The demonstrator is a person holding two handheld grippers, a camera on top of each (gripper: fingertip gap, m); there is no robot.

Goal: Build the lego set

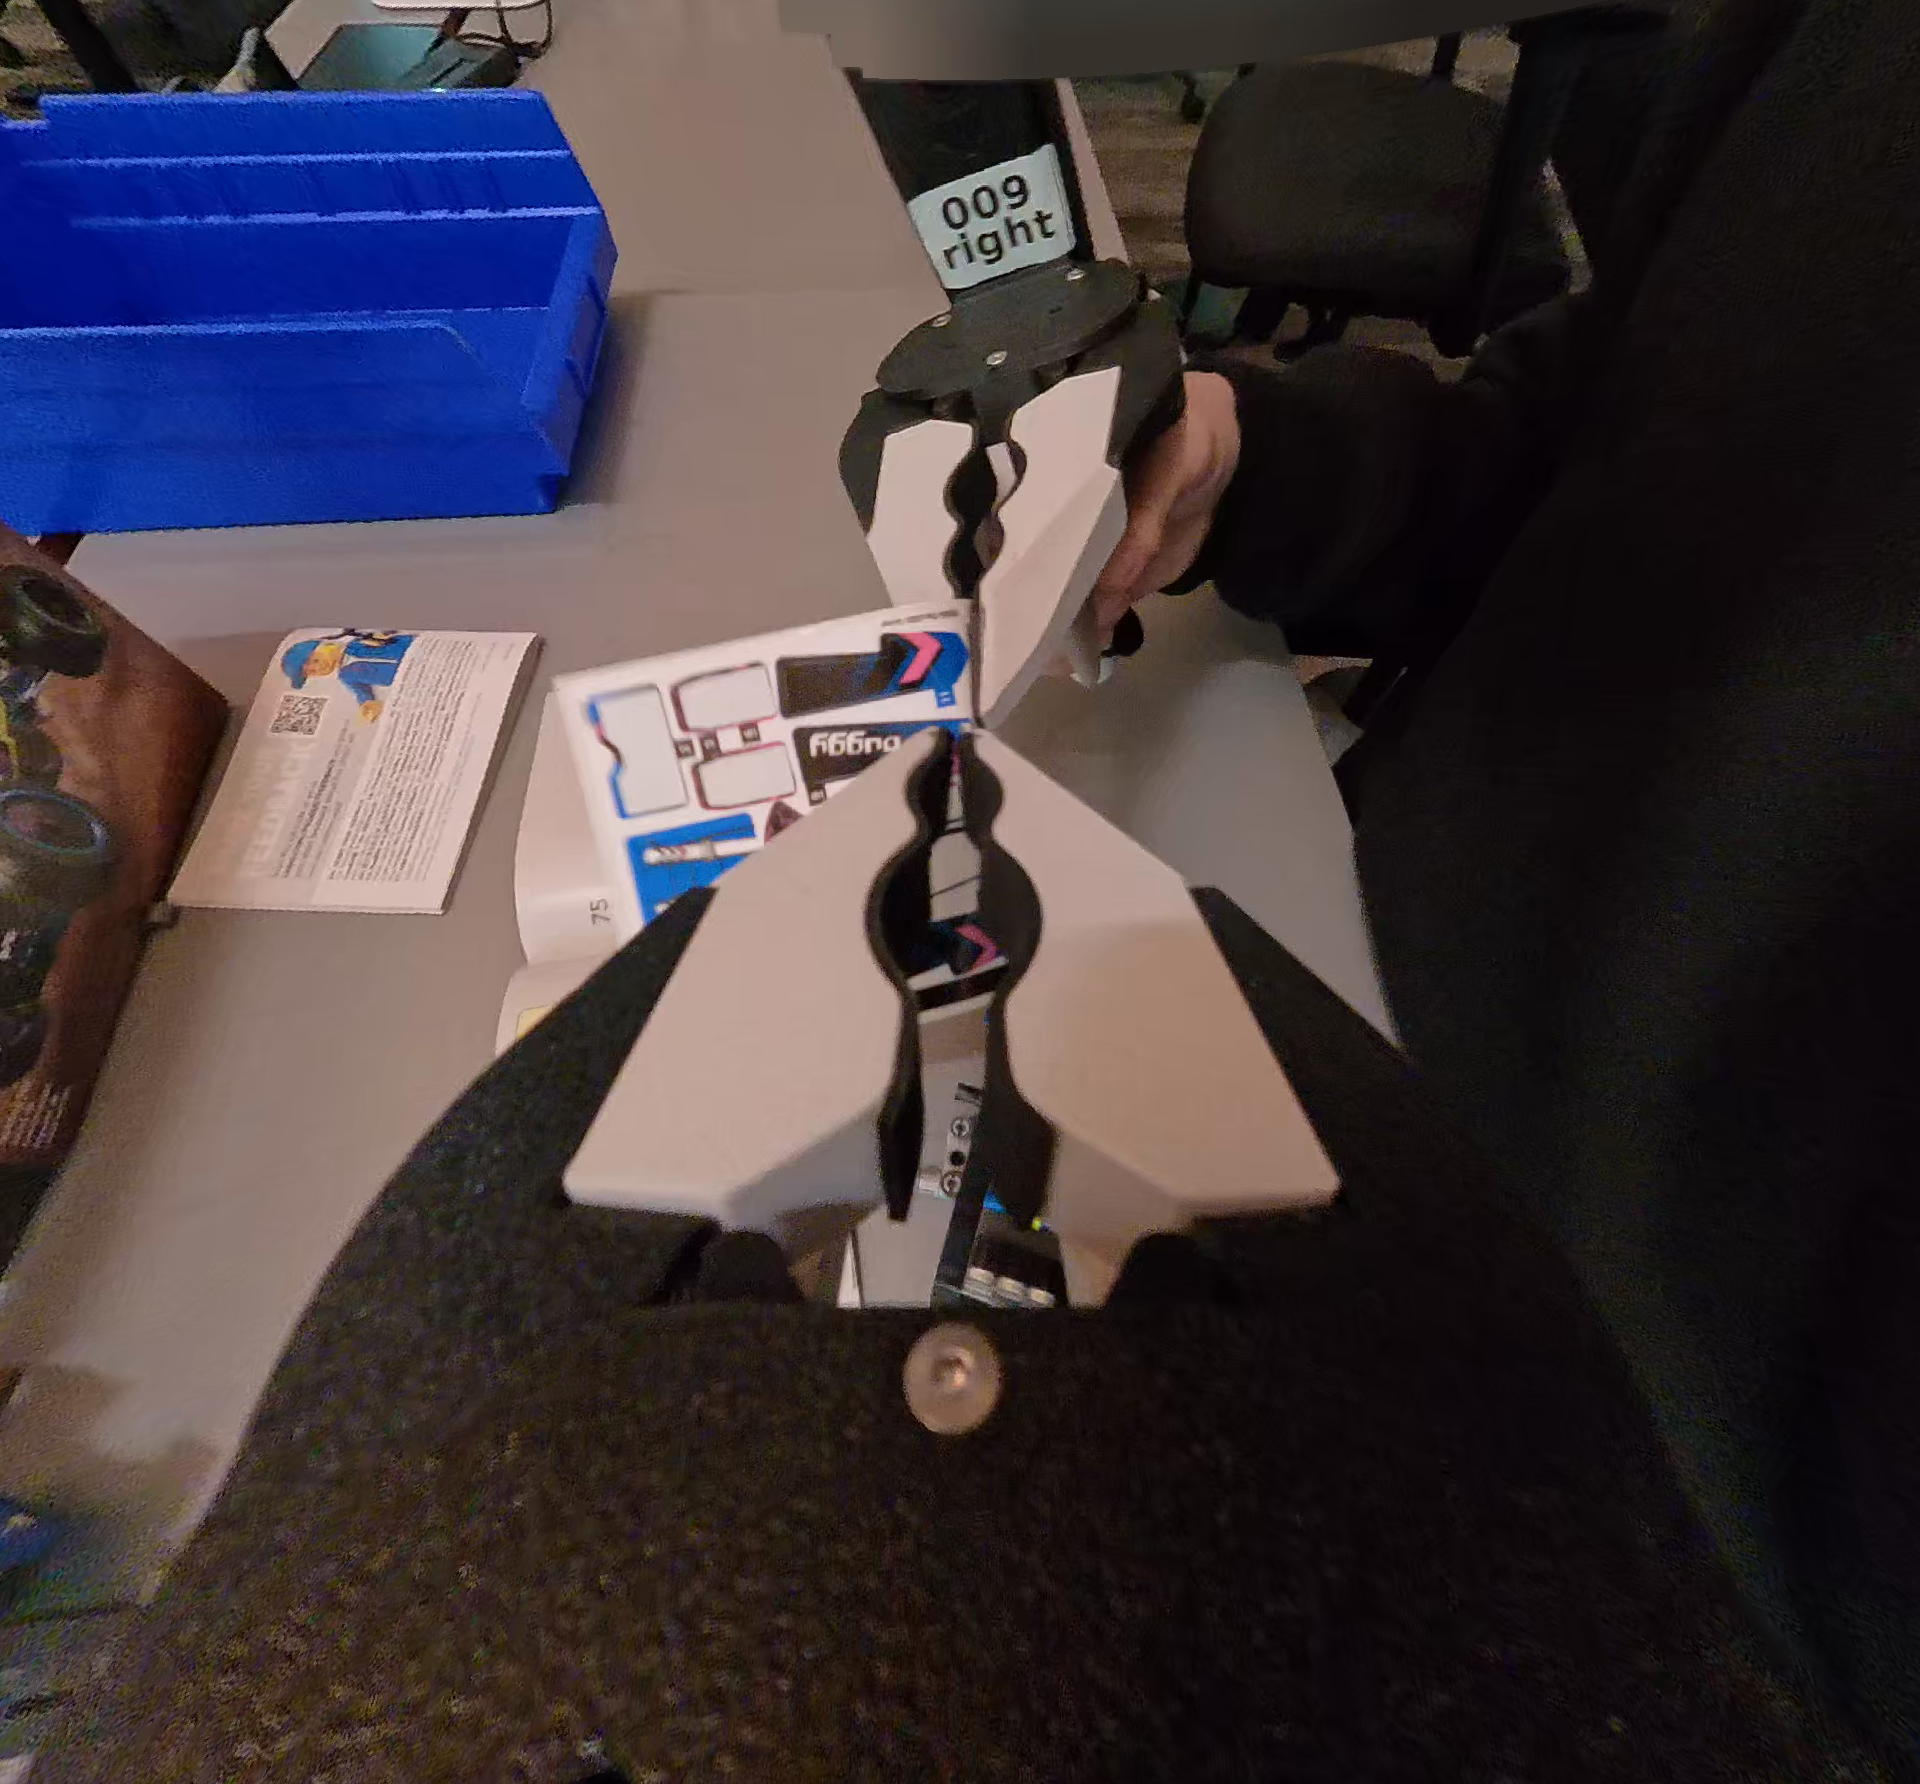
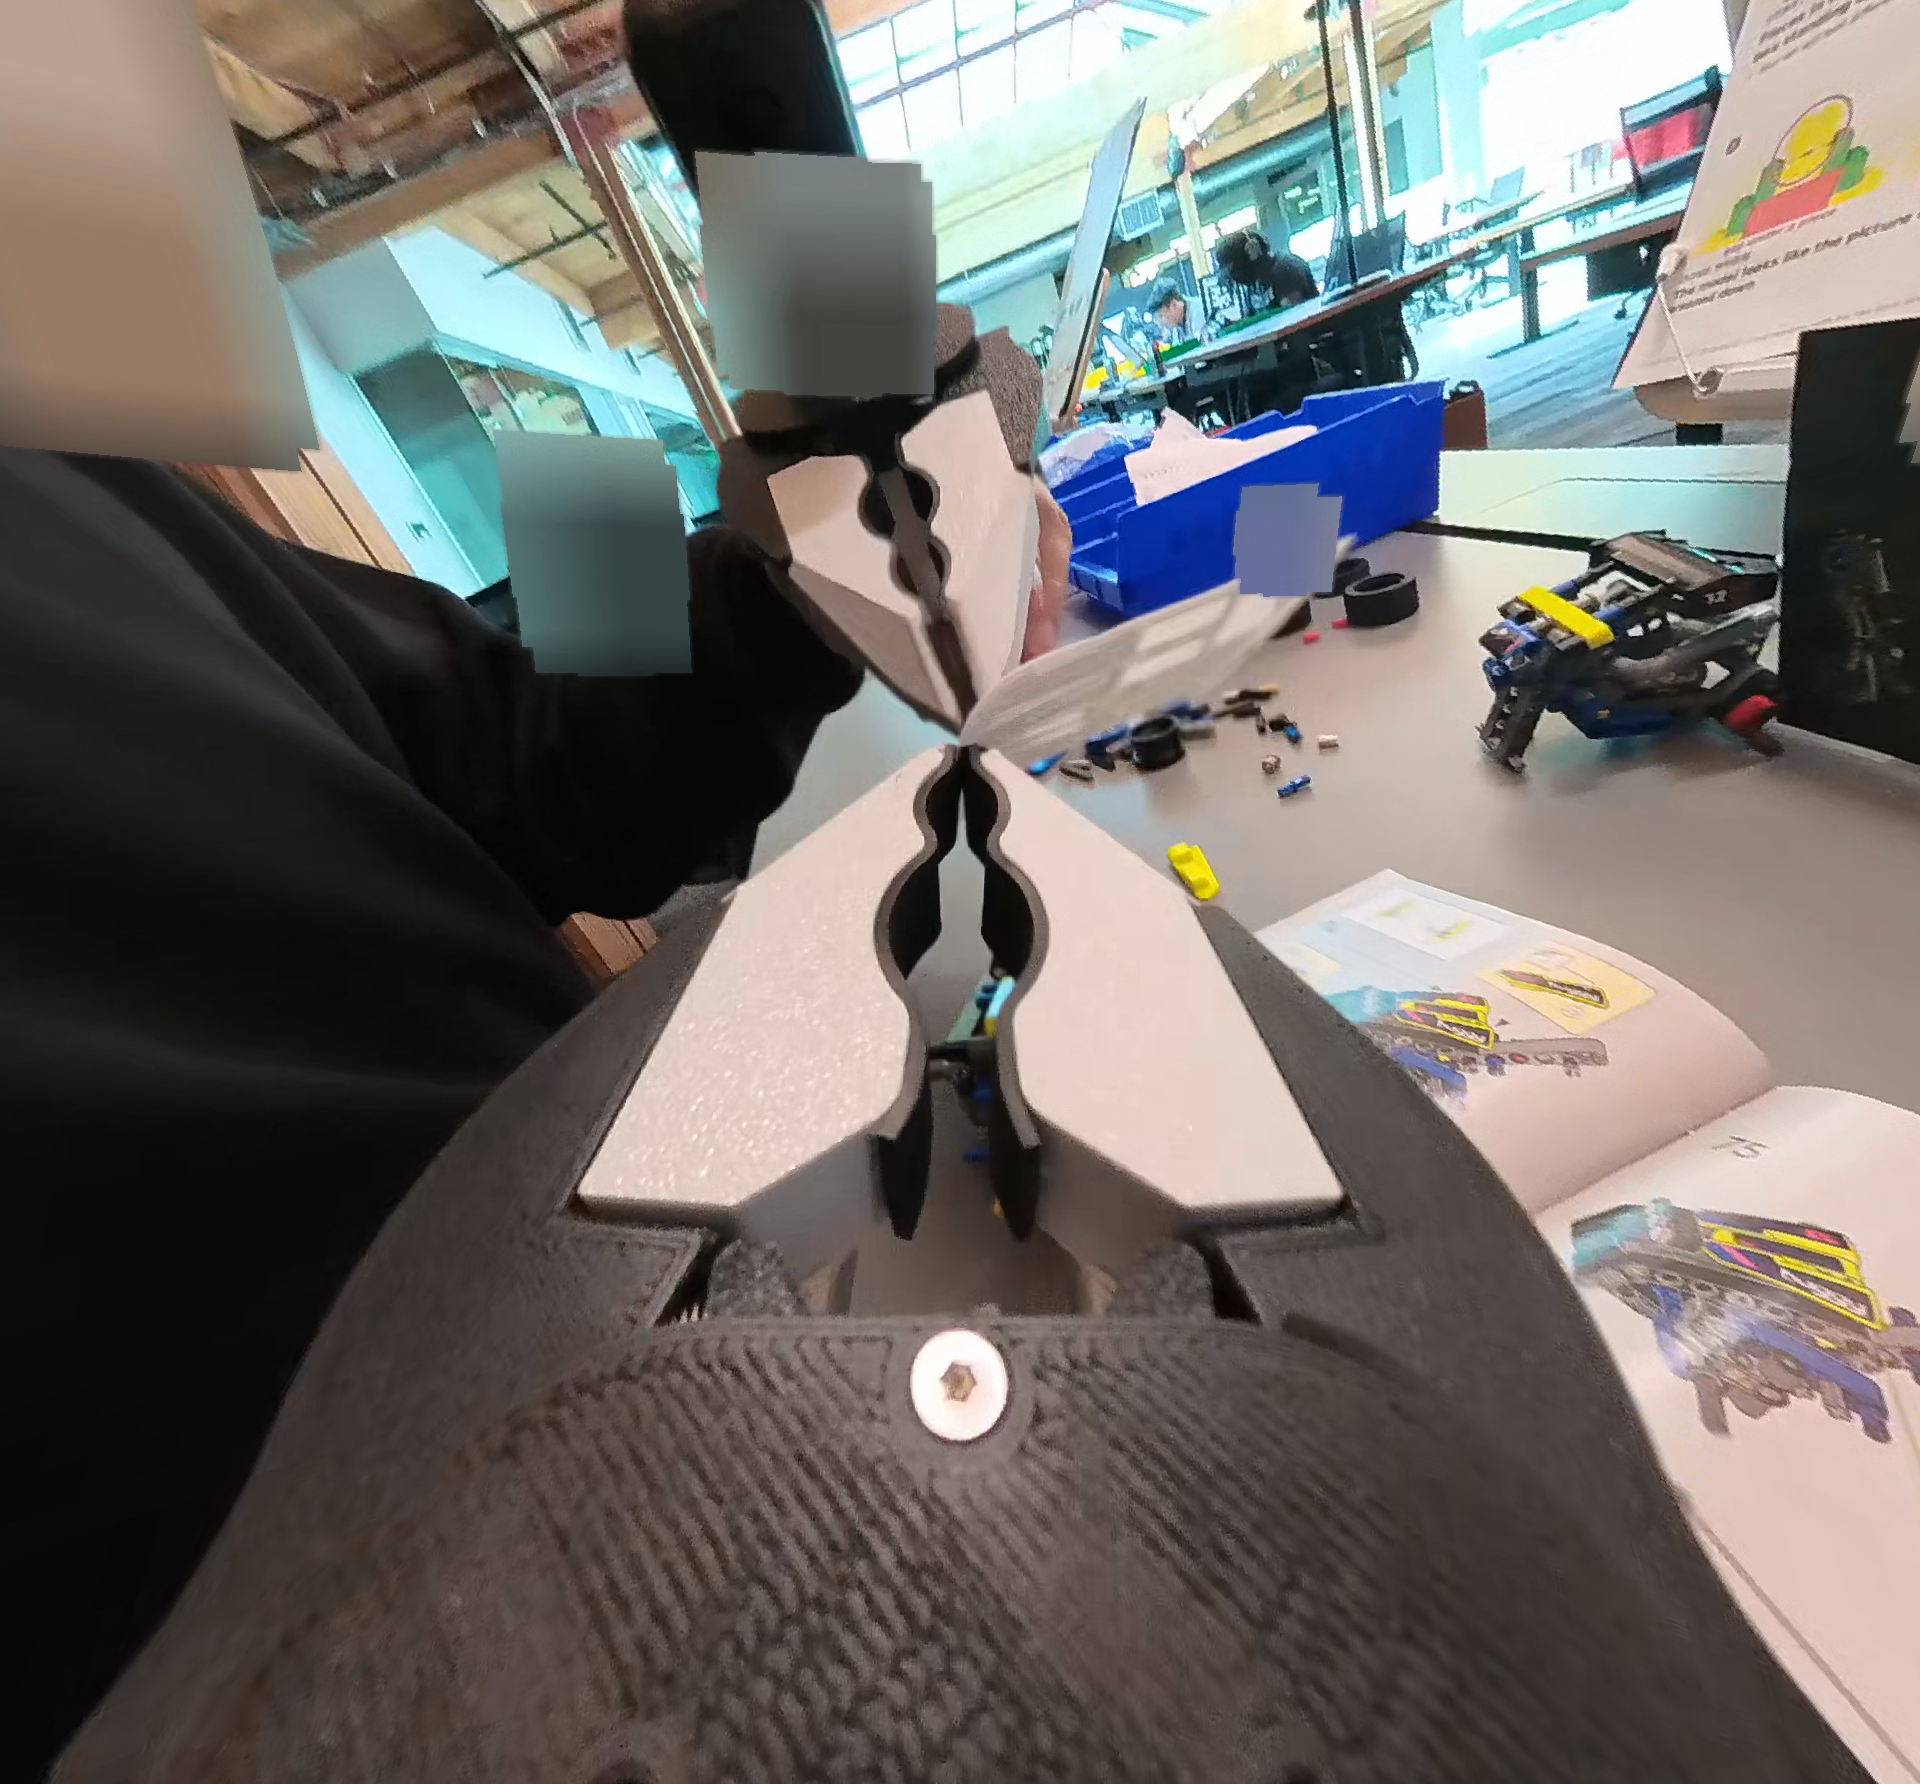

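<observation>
We see one white sticker sheet (image 1: 769,726) printed with blue, black and pink decals, held up off the grey table (image 1: 727,446), and both grippers meet at its right edge. The left gripper (image 1: 958,739) has its two pale fingers brought together on that edge, and the right gripper (image 1: 977,664), coming in from the far side, pinches the same edge just beyond it, so the two sets of fingertips almost touch. In the right wrist view the sheet (image 2: 1122,674) is seen nearly edge-on, bowed, its long axis running away from the grippers toward the far right, where it passes under a blurred patch; we cannot tell there how far it reaches.

Below the sheet lies one open instruction booklet (image 2: 1621,1173) with pictures of a blue and yellow vehicle. To its left, one thinner closed leaflet (image 1: 364,768) lies flat. Further left sits one brown printed box (image 1: 73,799). Far left stands one blue plastic bin (image 1: 291,300) with dividers. In the right wrist view we count one part-built blue, black and yellow brick vehicle (image 2: 1631,654), three loose black tyres, one lone yellow brick (image 2: 1193,870), and a scatter of small pieces (image 2: 1226,726) too fine to count.
</observation>
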